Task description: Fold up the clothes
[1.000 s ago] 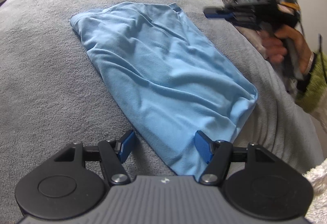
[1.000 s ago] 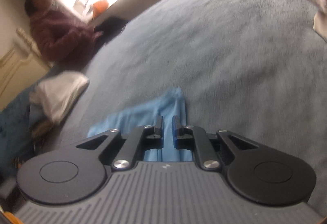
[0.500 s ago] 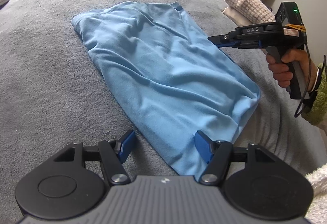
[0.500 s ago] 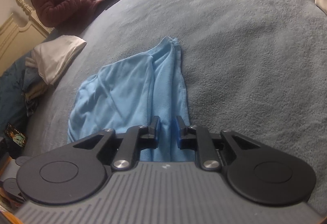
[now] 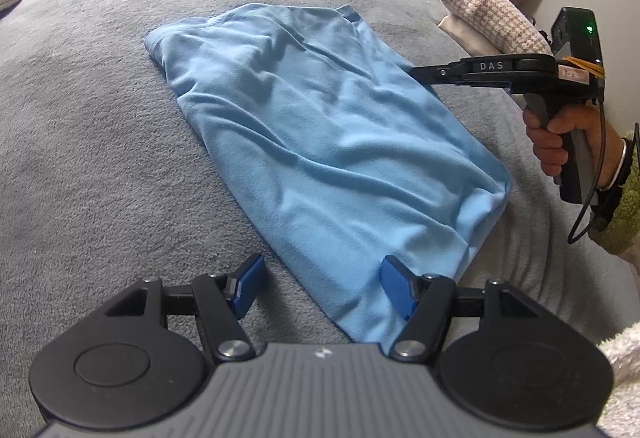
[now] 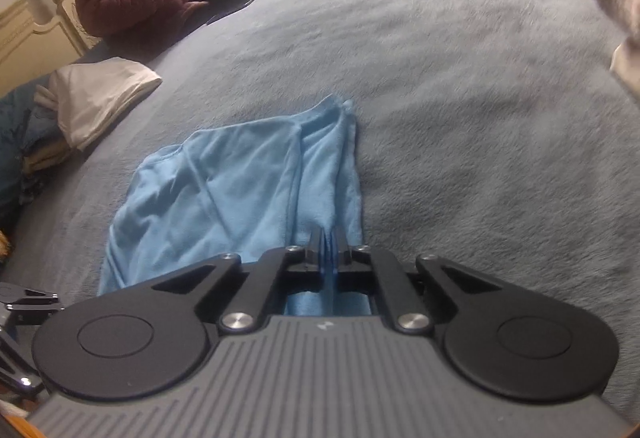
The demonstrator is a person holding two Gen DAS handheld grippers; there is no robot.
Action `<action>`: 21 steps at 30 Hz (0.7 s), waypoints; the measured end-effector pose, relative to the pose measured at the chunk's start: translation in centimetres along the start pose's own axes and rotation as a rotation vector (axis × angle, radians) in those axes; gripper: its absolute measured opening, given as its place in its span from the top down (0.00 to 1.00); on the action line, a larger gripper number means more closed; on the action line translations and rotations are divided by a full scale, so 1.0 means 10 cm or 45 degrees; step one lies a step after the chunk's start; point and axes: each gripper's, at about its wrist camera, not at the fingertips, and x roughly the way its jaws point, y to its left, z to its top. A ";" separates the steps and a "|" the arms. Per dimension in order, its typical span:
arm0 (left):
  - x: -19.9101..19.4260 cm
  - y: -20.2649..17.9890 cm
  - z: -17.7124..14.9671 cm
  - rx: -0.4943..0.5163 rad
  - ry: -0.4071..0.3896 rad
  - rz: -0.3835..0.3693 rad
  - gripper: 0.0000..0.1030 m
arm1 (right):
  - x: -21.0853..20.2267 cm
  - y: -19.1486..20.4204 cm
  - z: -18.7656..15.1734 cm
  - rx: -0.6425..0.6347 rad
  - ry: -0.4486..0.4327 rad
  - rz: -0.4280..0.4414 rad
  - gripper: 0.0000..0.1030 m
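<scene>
1. One light-blue garment [image 5: 320,142] lay flat on the grey bed [image 5: 88,142].
2. Two tongs: left tongs [image 5: 322,288] stood spread over its near corner; right tongs [image 6: 329,240] pinched its edge.

"DAS" stands on the right hand-held gripper [image 5: 420,72].

Left hand-held gripper [image 5: 322,288]: angled steeply downward, blue pads [image 5: 248,284] standing well apart, nothing pressed between them; one pad resting over cloth, the other beside it. Right hand-held gripper [image 6: 329,244]: pointing downward at a slant, jaws drawn fully together, seen side-on from the left wrist view as a thin black bar reaching leftward. Right hand [image 5: 560,142]: fingers curled around the pistol-style handle, wrist ringed by a bangle, green fuzzy sleeve [image 5: 618,206] behind it.
</scene>
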 end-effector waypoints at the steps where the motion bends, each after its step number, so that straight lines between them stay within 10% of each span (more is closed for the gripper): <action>1: 0.00 0.00 0.00 0.000 0.000 -0.002 0.36 | -0.02 -0.01 0.00 0.007 -0.010 -0.014 0.99; 11: -0.01 0.01 0.00 0.027 0.010 0.015 0.36 | 0.10 -0.09 -0.07 -0.028 0.023 -0.094 0.97; 21: -0.03 0.05 -0.03 0.024 0.021 0.003 0.36 | -0.67 -0.58 -0.27 0.498 -0.095 0.050 0.93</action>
